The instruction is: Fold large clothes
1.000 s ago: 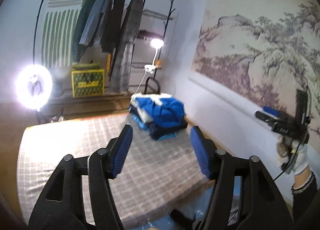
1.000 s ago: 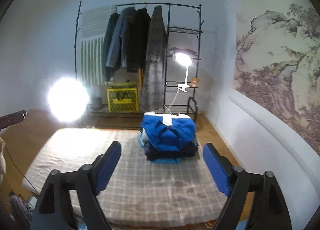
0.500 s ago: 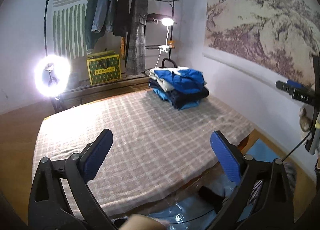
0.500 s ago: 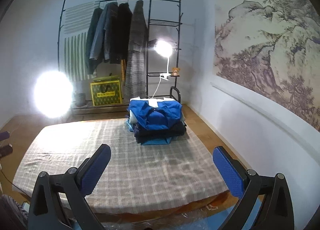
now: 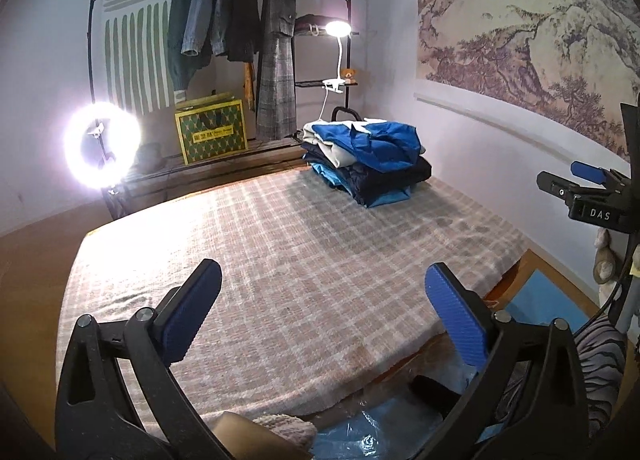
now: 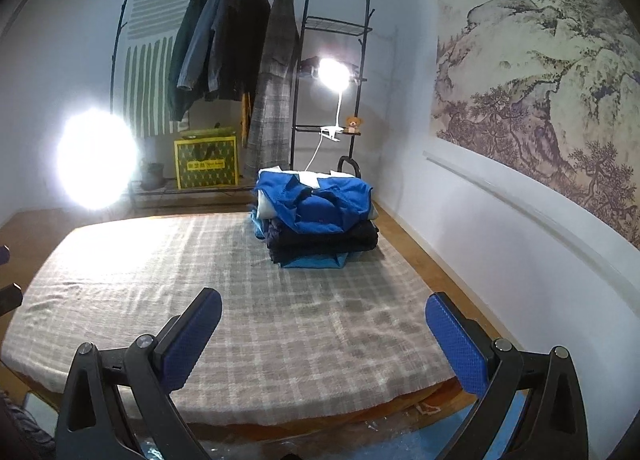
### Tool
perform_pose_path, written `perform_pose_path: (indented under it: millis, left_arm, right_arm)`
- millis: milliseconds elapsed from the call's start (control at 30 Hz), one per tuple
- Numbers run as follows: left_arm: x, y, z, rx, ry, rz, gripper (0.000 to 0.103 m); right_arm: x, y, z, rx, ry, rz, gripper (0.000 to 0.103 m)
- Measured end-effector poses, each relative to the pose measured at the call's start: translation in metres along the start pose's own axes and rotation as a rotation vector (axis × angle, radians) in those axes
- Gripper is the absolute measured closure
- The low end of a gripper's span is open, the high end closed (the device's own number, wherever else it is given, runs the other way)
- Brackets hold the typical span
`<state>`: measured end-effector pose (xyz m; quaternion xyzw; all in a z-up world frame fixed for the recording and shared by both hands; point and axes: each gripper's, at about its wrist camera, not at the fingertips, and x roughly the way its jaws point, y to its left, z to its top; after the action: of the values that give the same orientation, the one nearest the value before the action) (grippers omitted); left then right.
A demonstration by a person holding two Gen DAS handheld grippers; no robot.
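Folded clothes (image 6: 316,220) stacked in a pile at the far right corner of the bed (image 6: 160,280): bright blue jacket on top with a pale garment under it, dark navy layers beneath, lighter blue at the bottom. Rest of the checked cover bare, brightly lit toward the far left edge by a ring light (image 5: 102,140).

Left gripper (image 5: 322,304) over the near edge, jaws spread wide after just opening, nothing between the blue pads. Right gripper (image 6: 322,328) likewise over the near edge, also just opened and spread wide, holding nothing. Both well apart from the pile.

Beyond the far edge: clothes rack (image 6: 240,52) hung with dark coats, yellow box (image 6: 207,164), clip lamp (image 6: 334,74).
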<state>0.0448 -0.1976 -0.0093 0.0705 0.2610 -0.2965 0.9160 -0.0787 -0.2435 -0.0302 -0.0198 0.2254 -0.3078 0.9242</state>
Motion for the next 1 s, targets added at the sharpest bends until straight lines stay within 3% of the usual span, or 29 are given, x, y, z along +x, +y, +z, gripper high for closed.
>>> perform_pose_path:
  millis: [567, 1000]
  left_arm:
    - [0.075, 0.01, -0.021, -0.041, 0.076, 0.022, 0.0]
    - [0.094, 0.012, -0.038, -0.05, 0.155, -0.001, 0.0]
  right_arm:
    - [0.074, 0.002, -0.02, 0.057, 0.043, -0.038, 0.0]
    - [0.083, -0.001, -0.031, 0.11, 0.085, -0.053, 0.0]
